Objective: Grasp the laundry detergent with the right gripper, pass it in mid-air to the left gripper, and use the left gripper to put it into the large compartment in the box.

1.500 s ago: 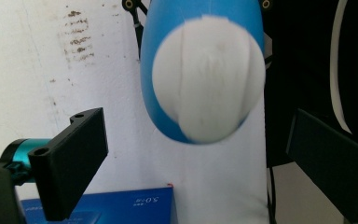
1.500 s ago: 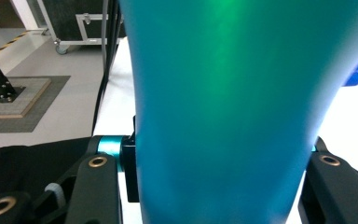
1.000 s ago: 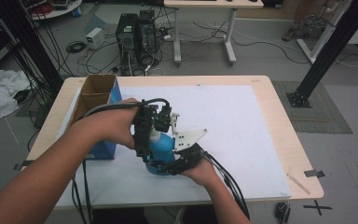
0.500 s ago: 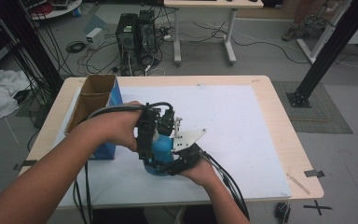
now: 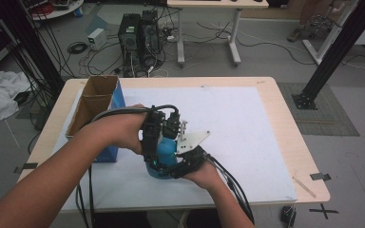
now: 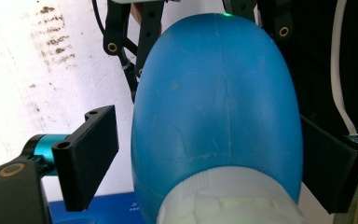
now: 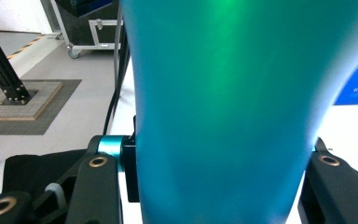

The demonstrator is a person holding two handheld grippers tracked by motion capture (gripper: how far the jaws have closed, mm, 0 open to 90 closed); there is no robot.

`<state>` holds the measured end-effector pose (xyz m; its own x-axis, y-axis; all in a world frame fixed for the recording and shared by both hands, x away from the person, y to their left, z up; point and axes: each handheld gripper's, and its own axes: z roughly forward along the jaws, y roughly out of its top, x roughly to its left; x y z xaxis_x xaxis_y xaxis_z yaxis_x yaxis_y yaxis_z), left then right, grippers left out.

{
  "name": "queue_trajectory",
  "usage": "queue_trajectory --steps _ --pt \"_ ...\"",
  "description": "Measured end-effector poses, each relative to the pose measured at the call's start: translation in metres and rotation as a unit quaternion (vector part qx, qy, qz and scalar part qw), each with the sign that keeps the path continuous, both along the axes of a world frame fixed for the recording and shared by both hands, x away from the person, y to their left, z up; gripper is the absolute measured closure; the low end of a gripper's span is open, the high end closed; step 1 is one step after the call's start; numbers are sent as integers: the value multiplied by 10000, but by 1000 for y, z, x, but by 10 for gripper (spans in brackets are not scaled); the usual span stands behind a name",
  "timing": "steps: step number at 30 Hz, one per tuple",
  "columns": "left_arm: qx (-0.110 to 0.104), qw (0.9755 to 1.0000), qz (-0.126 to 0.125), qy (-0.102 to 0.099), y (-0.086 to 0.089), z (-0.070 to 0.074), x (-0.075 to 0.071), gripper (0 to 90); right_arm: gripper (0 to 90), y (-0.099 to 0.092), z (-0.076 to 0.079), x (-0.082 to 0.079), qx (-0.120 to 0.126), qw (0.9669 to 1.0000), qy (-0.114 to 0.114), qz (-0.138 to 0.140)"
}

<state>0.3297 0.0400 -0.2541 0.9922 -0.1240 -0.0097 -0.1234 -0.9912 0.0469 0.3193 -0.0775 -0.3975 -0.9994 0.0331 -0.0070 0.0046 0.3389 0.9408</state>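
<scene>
Here the right claw (image 5: 171,164) clamps the blue bottle (image 5: 165,151), left claw (image 5: 164,126) closing round its cap (gap at one pad)

**Grey workshop floor behind a pale wooden table**

Beyond the jaws, the table (image 5: 285,123) carries a white sheet (image 5: 237,118). Farther off, a computer tower (image 5: 138,35) stands on the grey floor (image 5: 266,57) among loose cables, beside a white desk (image 5: 209,28). Black frame posts (image 5: 335,52) rise at right.
</scene>
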Motion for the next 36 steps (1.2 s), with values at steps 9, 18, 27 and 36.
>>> queue_trajectory --steps 9,18,27,36 --pt "18 10000 -18 -17 0 1 -1 193 452 0 0 0 7 10000 12 -6" --pt "53 10000 -14 -26 -1 0 0 229 452 1 0 0 13 10000 8 3" --pt "56 10000 -33 -46 -3 1 -2 277 452 0 0 0 41 10000 29 0" --pt "70 9999 -106 -30 -3 3 -2 353 452 0 0 0 53 10000 30 0"
